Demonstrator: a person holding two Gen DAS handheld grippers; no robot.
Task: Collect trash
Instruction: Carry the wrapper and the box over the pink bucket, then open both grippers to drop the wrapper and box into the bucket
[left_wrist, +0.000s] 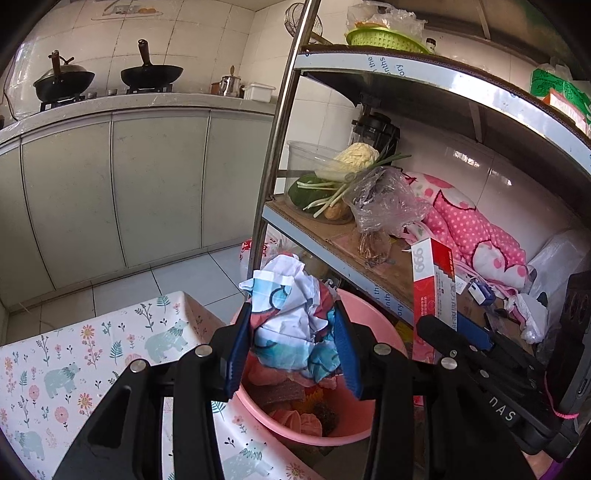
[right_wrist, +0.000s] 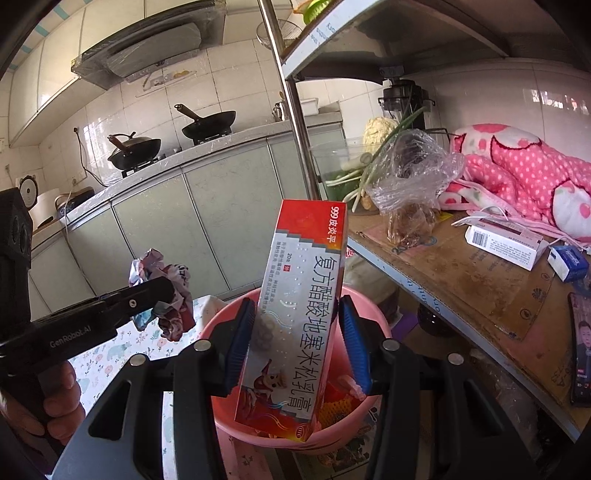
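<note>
Kitchen: white tiled walls, pale cabinet doors under a long desk (left_wrist: 122, 105) across the upper left of both views, with two black woks (left_wrist: 151, 72) on a hob.
Shelf rack: a metal shelf (right_wrist: 476, 284) lined with brown cardboard fills the right side of both views; it carries a pink dotted cloth (right_wrist: 524, 170), a clear plastic bag (right_wrist: 413, 173), spring onions and small cartons.
Floral cloth: a white cover (left_wrist: 74, 362) printed with bears and flowers, lower left of the left wrist view, just beside the bin.
Pink bin: a round pink tub (left_wrist: 332, 424) at lower centre of both views, already holding scraps.
Left tongs: the left tongs (left_wrist: 293, 343) are partly apart and clamped on a crumpled paper wad (left_wrist: 291, 314), both blue pads pressing its sides.
Paper wad: white with blue and red print, creased all over, held above the bin's near rim at the centre of the left wrist view; text unreadable.
Right tongs: the right tongs (right_wrist: 303, 343) are partly apart and clamped on a medicine box (right_wrist: 295, 321), the pads on its two long faces.
Medicine box: a long red, white and grey carton, nearly upright and tilted slightly, its lower end over the bin's mouth.
Writing: the box reads "999" with large Chinese characters down its face; the left tongs' body reads "GenRobot.AI".
Hand: fingers of a hand (right_wrist: 59, 398) wrap that grip at lower left of the right wrist view.
</note>
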